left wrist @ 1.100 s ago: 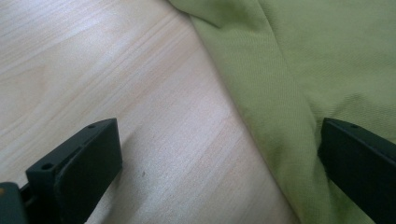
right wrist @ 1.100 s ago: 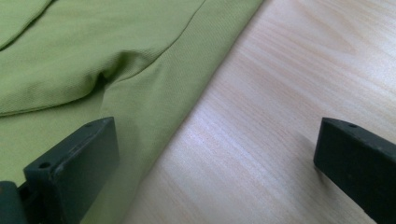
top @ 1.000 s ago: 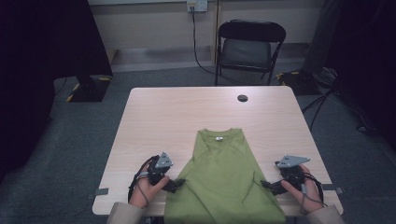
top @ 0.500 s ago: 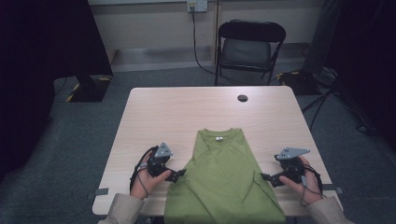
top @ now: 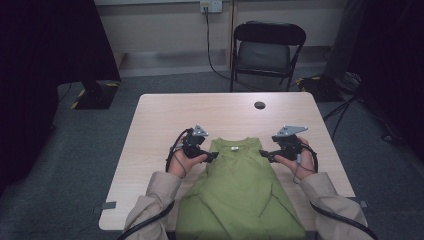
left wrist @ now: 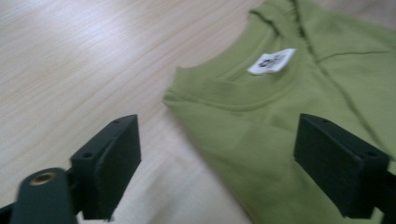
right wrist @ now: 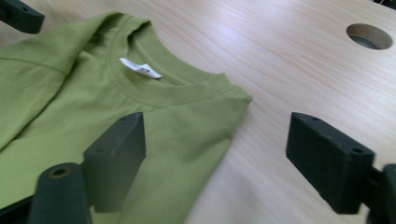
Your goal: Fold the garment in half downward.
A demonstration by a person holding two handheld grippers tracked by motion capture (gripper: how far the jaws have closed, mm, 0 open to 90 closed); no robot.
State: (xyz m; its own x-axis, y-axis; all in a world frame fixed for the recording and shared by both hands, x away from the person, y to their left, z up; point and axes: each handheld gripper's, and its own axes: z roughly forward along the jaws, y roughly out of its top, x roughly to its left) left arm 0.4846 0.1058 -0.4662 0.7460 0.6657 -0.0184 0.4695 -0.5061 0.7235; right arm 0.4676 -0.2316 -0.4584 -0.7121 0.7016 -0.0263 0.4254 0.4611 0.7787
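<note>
**Both grippers up at the shirt's shoulders, jaws narrowing**

Moved since the earlier frames: both hands carried up the table from the shirt's lower corners to its shoulders, one each side of the collar; jaws of both just been closing a little, nothing pinched between them.

High view: green T-shirt (top: 240,185) lying flat on the pale wood-grain table (top: 165,115), collar towards the far side, hem hanging over the near edge, sides folded in to a long tapered shape. Left gripper (top: 212,156) at the shirt's left shoulder, right gripper (top: 264,154) at the right one, both pointing inward at the cloth. Grey three-cornered plate on top of each, black cable looping from each. Beige sleeves in from the bottom. Small round hole (top: 259,105) in the tabletop beyond the collar; black folding chair (top: 270,47) behind the table.

Left gripper view: black blocky jaws standing well apart, hovering over the shoulder edge, one over bare wood, the other over fabric; no grip. Soft matte knit, ribbed round collar, white label (left wrist: 272,61) inside the neck.

Right gripper view: jaws likewise wide, straddling the folded shoulder corner, one over cloth, the other over wood; contact with the fabric not clear. Collar seam and label in plain sight, round cut-out in the tabletop at top right.
</note>
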